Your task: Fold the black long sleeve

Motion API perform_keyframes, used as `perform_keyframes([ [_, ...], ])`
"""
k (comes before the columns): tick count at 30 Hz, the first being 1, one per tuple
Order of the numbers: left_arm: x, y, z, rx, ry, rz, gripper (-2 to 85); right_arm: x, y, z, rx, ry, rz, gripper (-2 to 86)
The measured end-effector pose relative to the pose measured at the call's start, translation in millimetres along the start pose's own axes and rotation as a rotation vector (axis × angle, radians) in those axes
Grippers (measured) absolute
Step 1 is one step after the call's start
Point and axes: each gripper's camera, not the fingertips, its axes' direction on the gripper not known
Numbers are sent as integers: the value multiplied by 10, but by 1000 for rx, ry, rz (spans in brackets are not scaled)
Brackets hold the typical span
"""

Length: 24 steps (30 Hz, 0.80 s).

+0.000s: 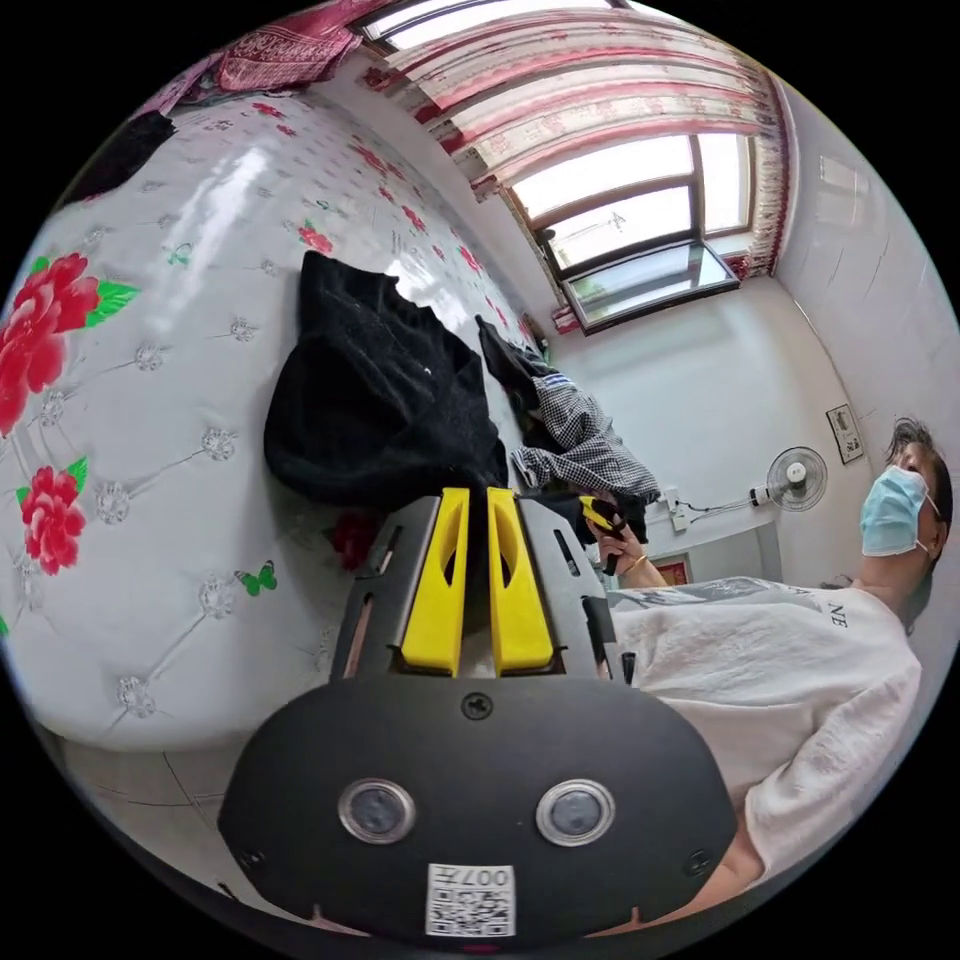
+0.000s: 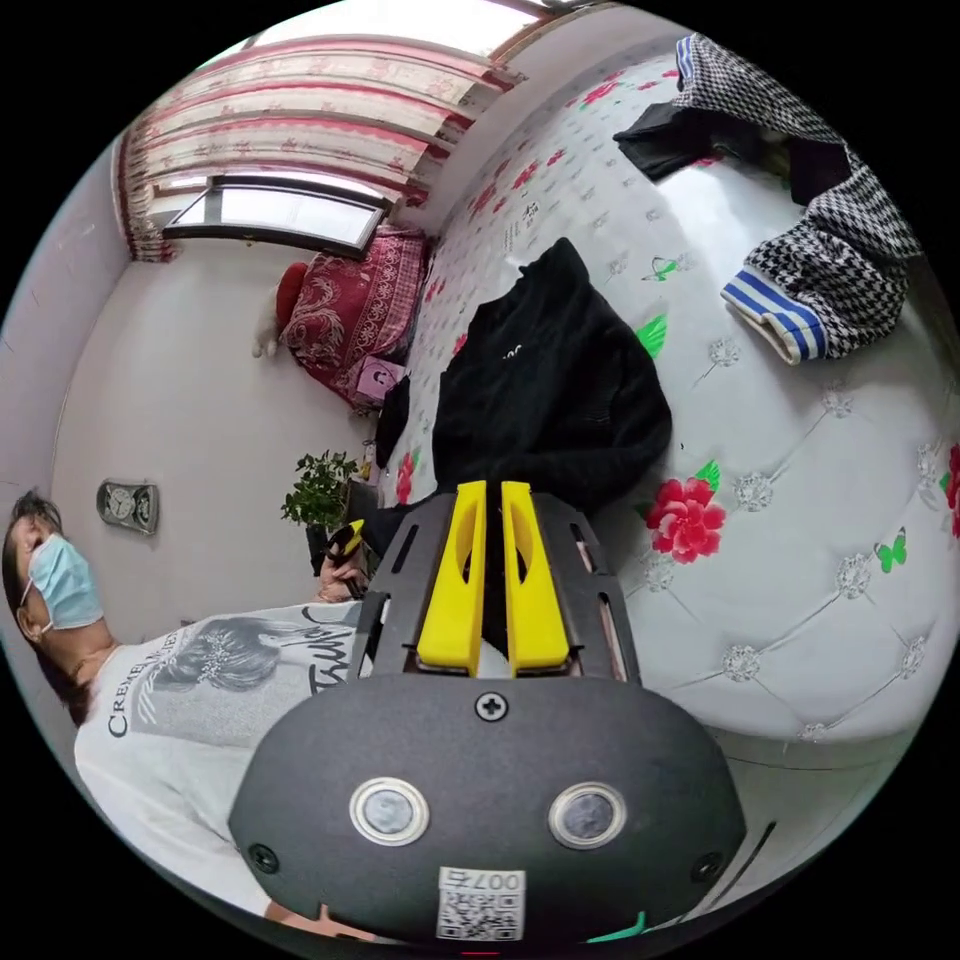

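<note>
The black long sleeve point(image 1: 380, 400) lies bunched on the white flowered bed cover point(image 1: 180, 330), near the bed's edge. My left gripper point(image 1: 478, 492) sits at the garment's near hem, its yellow jaws almost together with dark cloth in the narrow gap. In the right gripper view the same garment point(image 2: 550, 380) spreads just beyond my right gripper point(image 2: 493, 485), whose jaws are likewise pressed close on dark cloth. Each gripper also appears in the other view, held in a hand: the right gripper point(image 1: 598, 514) and the left gripper point(image 2: 345, 540).
A checked garment with blue-striped cuffs point(image 2: 830, 250) and another dark piece point(image 2: 670, 135) lie farther along the bed cover point(image 2: 800, 520). A red patterned cushion point(image 2: 350, 300) sits at one end. A person in a white T-shirt point(image 1: 780, 680) stands by the bed edge. A fan point(image 1: 797, 478) and a plant point(image 2: 320, 490) stand by the walls.
</note>
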Motion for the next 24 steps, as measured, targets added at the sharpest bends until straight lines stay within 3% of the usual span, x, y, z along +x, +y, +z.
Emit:
perform_keyframes([
  [2, -112, -574, 4, 44, 56, -10, 28, -68, -373, 5, -12, -27, 15, 8],
  [5, -296, -1390, 89, 195, -51, -71, 46, -272, -1171, 88, 64, -14, -9, 15],
  [10, -785, -1868, 396, 359, -230, -253, 84, -138, -2053, 604, 171, 259, 51, 30],
  [19, -1044, -1206, 1225, 36, -451, -97, 92, 101, -1415, 1490, 30, 557, -144, 54],
  [24, -1200, -1273, 1509, 3, -527, -101, 4, -133, -1550, 2073, -45, 713, -314, 39],
])
